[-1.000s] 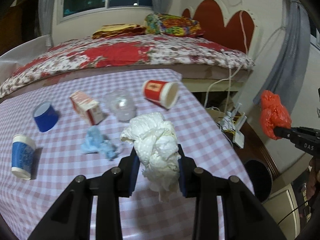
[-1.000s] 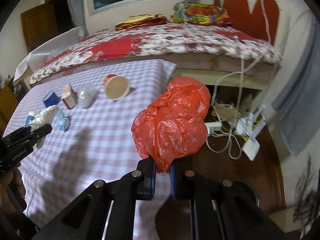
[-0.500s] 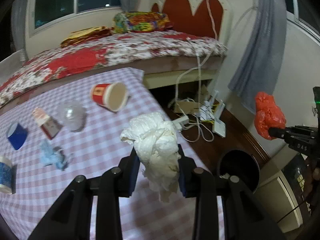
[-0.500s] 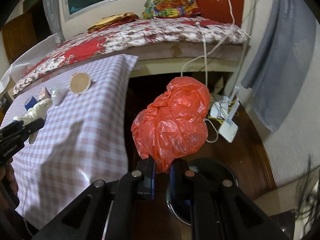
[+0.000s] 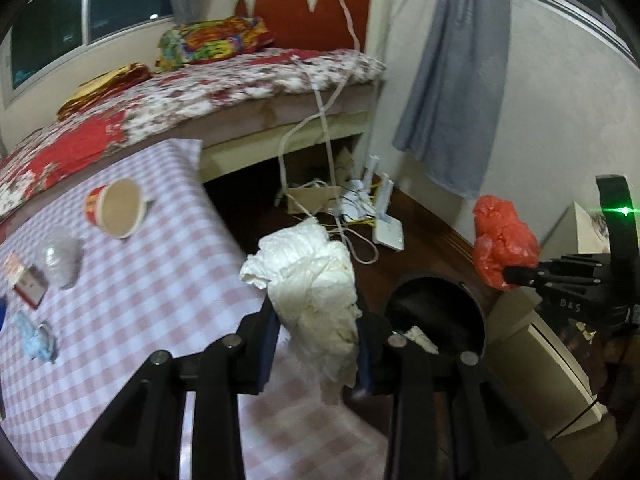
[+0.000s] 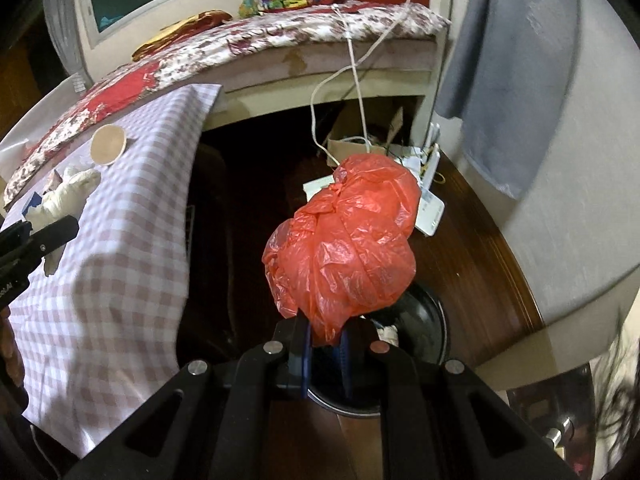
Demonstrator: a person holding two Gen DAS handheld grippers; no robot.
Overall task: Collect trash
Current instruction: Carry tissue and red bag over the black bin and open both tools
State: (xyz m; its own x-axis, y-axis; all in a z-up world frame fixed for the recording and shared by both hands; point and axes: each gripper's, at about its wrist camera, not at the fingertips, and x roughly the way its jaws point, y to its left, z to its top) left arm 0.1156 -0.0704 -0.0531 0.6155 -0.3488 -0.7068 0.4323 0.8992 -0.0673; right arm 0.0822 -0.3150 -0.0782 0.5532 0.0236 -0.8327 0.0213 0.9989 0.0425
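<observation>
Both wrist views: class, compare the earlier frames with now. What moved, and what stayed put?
Both grippers swung off the checked table toward the black bin on the floor. The left gripper still clamps the white tissue wad; the right gripper still pinches the red plastic bag. Nothing released; the table's leftover trash is unmoved.

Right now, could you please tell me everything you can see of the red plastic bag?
The red bag is thin, crinkled, glossy plastic, scrunched into a loose ball rather than spread open. The right gripper holds it by its lower tip, jaws shut on a narrow pinch, so the bulk stands up above them. It hangs in the air, off the table, above the floor and roughly over the dark round bin. Only the jaws touch it. Whether anything is inside cannot be seen.
</observation>
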